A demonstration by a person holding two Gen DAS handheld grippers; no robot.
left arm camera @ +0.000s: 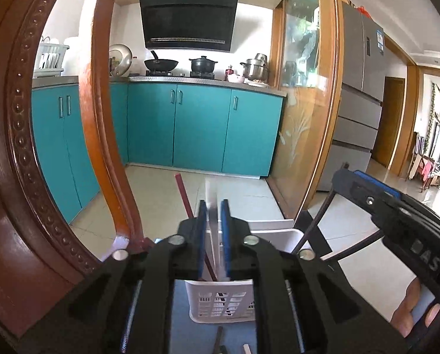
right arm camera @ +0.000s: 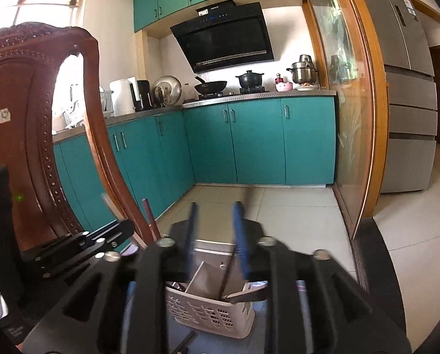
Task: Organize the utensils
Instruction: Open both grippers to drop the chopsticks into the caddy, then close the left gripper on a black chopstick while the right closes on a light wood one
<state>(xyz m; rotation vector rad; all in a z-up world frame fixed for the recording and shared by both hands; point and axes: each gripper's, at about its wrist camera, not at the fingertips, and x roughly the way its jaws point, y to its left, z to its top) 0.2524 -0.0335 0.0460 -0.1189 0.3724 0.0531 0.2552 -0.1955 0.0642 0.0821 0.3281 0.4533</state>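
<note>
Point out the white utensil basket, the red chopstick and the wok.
white utensil basket (left arm camera: 220, 303), left wrist view, front lattice wall.
red chopstick (left arm camera: 184, 194), left wrist view, upper shaft.
wok (left arm camera: 161, 64), left wrist view, bowl.

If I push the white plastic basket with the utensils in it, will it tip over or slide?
The white basket is probably light: its walls are thin, slotted plastic. The utensils stand tall and lean above its rim, so a high push may tip it. A low push would more likely slide it on the smooth blue surface.

Basket (right arm camera: 211, 314) base hidden behind right gripper (right arm camera: 217, 236); its contents perhaps blurred utensils
</note>
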